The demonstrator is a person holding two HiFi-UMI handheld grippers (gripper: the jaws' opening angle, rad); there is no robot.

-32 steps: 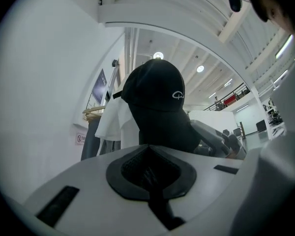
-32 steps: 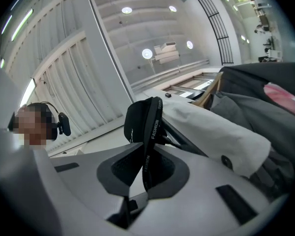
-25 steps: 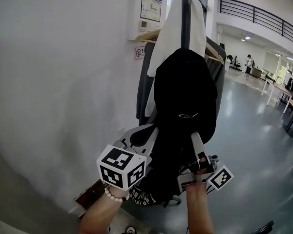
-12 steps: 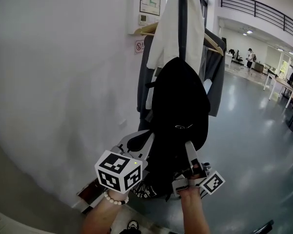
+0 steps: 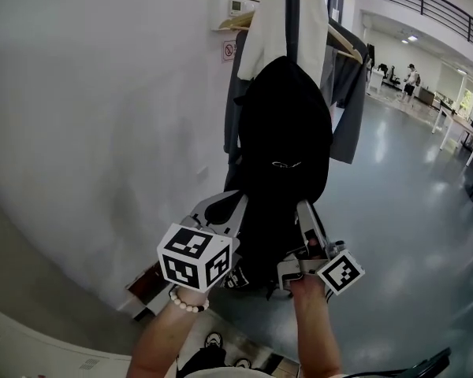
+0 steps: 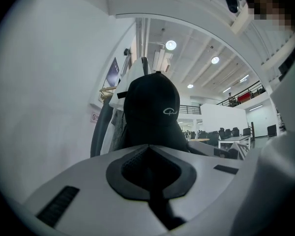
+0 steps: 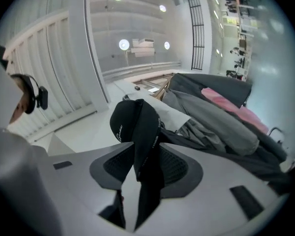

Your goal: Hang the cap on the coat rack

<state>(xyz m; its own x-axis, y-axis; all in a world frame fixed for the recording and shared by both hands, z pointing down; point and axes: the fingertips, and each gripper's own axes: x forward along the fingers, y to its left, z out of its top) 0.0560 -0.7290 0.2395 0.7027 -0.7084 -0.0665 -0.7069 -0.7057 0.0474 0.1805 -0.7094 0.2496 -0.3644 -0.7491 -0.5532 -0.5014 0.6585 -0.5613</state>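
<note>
Now that the right gripper (image 5: 307, 215) has just been opening its jaws, they stand spread. The brim of the black fabric baseball cap (image 5: 288, 124) runs loose between them, and a pale gap shows beside it in the right gripper view. I read this as the first half of the release. The cap hangs crown-up on the dark upright coat rack (image 5: 292, 6), in front of a white garment (image 5: 266, 34), and seems to be carried there. The left gripper (image 5: 225, 209), at the near left of the brim, has its jaws pressed together. The dark strip in their seam looks to be the brim's edge, pinched. The crown lies farther off and above both grippers, with the brim pointing down toward them. The left gripper probably has to let go next.
</note>
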